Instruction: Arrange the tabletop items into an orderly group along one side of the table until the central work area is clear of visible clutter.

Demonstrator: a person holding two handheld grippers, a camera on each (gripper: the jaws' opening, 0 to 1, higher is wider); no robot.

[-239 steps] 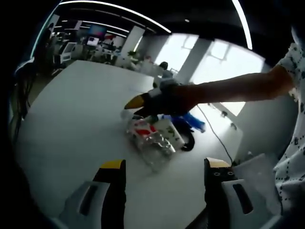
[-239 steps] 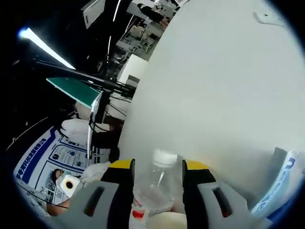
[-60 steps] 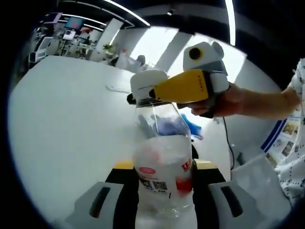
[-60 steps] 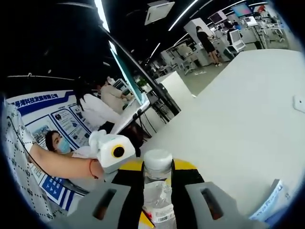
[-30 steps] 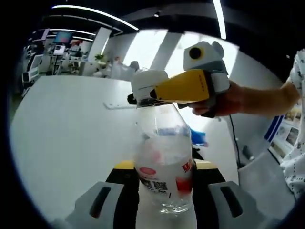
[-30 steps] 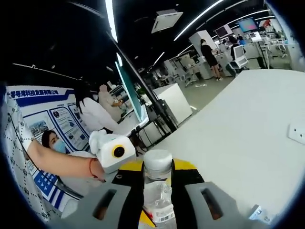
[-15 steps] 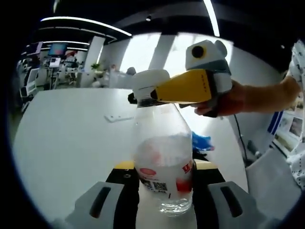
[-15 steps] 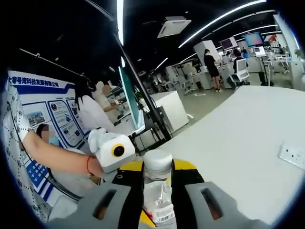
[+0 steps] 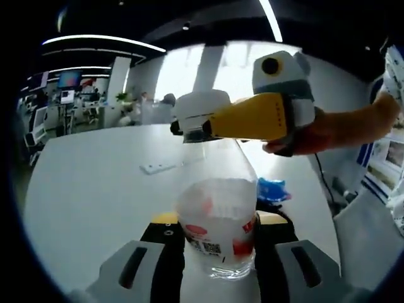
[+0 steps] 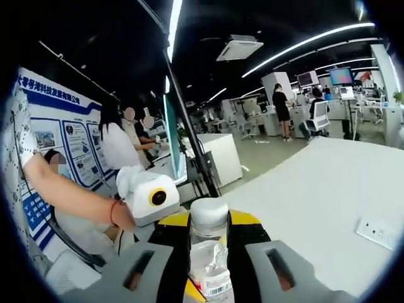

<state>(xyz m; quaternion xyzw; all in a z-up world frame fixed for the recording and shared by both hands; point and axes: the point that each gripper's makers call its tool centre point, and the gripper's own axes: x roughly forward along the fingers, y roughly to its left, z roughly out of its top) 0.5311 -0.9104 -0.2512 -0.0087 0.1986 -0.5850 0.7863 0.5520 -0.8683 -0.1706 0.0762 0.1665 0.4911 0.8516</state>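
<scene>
A clear plastic water bottle (image 9: 218, 214) with a red and white label stands upright between the jaws of my left gripper (image 9: 218, 222), which is shut on its lower body. My right gripper (image 9: 197, 124), yellow-jawed and held by a hand (image 9: 328, 129), comes in from the right and is shut on the bottle's neck under the white cap (image 9: 202, 104). In the right gripper view the cap (image 10: 209, 214) sits between the right gripper's (image 10: 209, 222) closed jaws. The bottle holds a little water and is off the white table (image 9: 88, 189).
A white socket strip (image 9: 158, 167) lies on the table behind the bottle. A blue packet (image 9: 273, 188) and a dark object (image 9: 281, 207) lie to the right. A white plate-like piece (image 10: 379, 232) rests on the table (image 10: 315, 183). People stand by desks beyond.
Eight seconds ago the left gripper was open and the bottle lay on the table. Over the last two seconds both grippers stay shut on the bottle while the views tilt up.
</scene>
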